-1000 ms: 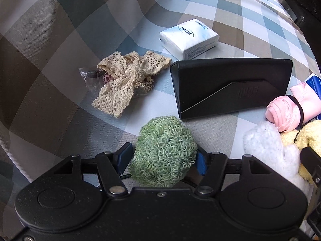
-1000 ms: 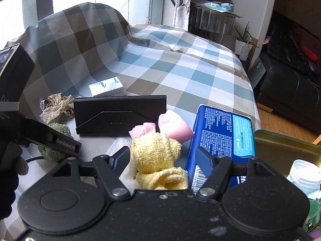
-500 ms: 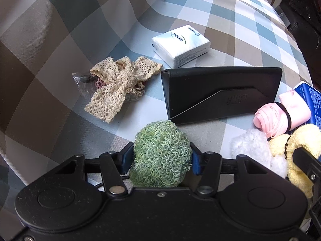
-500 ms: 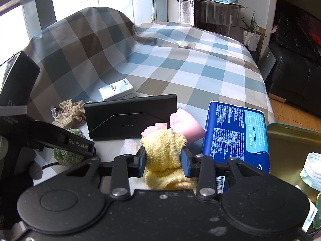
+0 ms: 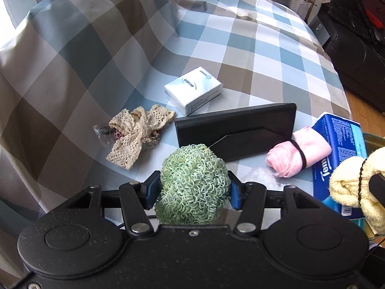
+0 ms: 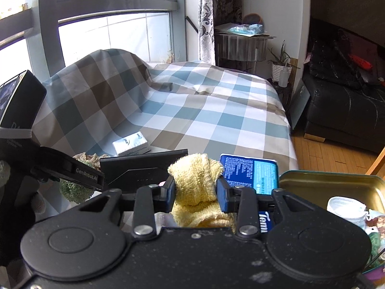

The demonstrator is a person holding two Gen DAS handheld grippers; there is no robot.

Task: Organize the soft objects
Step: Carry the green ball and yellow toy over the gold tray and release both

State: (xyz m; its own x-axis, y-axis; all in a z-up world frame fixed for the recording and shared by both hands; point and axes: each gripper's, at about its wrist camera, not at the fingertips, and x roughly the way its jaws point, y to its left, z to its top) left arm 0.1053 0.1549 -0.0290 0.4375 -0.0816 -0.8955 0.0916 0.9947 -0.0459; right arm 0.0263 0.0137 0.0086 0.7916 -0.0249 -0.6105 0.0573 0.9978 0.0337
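My left gripper (image 5: 193, 190) is shut on a green curly ball (image 5: 192, 184) and holds it above the checked cloth. My right gripper (image 6: 196, 190) is shut on a rolled yellow towel (image 6: 196, 183), lifted off the cloth; the towel also shows at the right edge of the left wrist view (image 5: 353, 185). On the cloth lie a beige lace bow (image 5: 138, 132), a pink rolled cloth with a black band (image 5: 296, 151) and a white fluffy piece (image 5: 259, 177). A gold tin (image 6: 332, 187) at the right holds a white item (image 6: 346, 209).
A black folded case (image 5: 238, 130) stands in the middle of the checked tablecloth (image 5: 96, 60). A white tissue pack (image 5: 193, 90) lies behind it. A blue tissue pack (image 6: 250, 172) lies beside the tin. A dark sofa (image 6: 349, 115) stands to the right past the table edge.
My right gripper shut on the yellow towel and lifted it. My left gripper rose with the green ball held in it. Both views now look higher over the table.
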